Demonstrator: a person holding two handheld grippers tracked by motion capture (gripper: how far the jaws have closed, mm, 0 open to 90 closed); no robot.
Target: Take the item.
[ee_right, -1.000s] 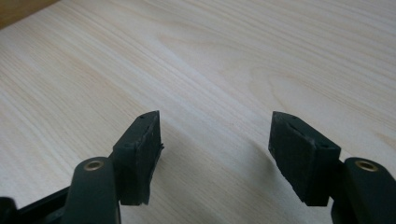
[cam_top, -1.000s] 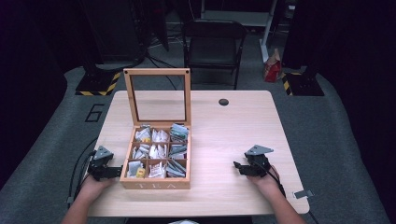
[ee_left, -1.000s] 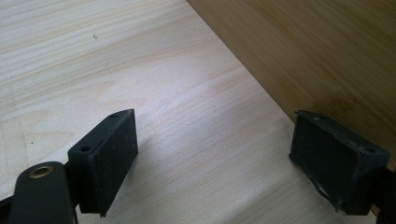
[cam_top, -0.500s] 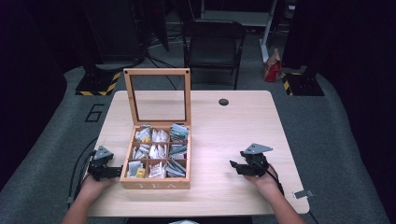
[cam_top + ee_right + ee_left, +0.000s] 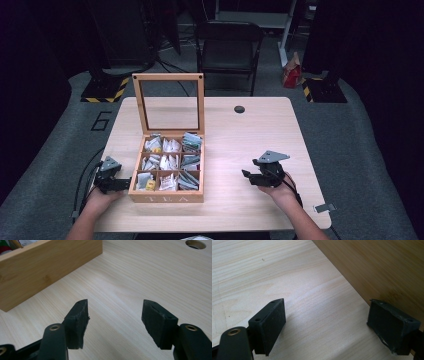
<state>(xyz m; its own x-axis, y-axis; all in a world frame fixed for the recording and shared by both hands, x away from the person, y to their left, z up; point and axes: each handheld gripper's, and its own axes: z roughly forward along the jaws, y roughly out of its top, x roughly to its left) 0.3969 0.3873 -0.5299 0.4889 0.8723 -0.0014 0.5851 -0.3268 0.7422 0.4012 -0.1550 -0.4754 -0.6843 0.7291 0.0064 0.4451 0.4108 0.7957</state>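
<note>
Now, high view: I see the tea box (image 5: 167, 192) with lid up on the table (image 5: 250, 135), left gripper (image 5: 120, 184) just beside it, right gripper (image 5: 248, 176) well apart | left gripper view: jaws wide, empty, box wall (image 5: 374, 267) close | right gripper view: jaws apart, empty, just been narrowing.

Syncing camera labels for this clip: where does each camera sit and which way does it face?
High view: above the person's side of the table, looking forward and down at the open wooden tea box; forearms, left hand-held gripper, right hand-held gripper.
Left gripper view: rides the left hand-held gripper, facing tabletop and box wall; open jaws.
Right gripper view: rides the right hand-held gripper, facing tabletop, box, cable hole; open jaws, just been closing, nothing between.
Shared: both gripper views catch the box.
</note>
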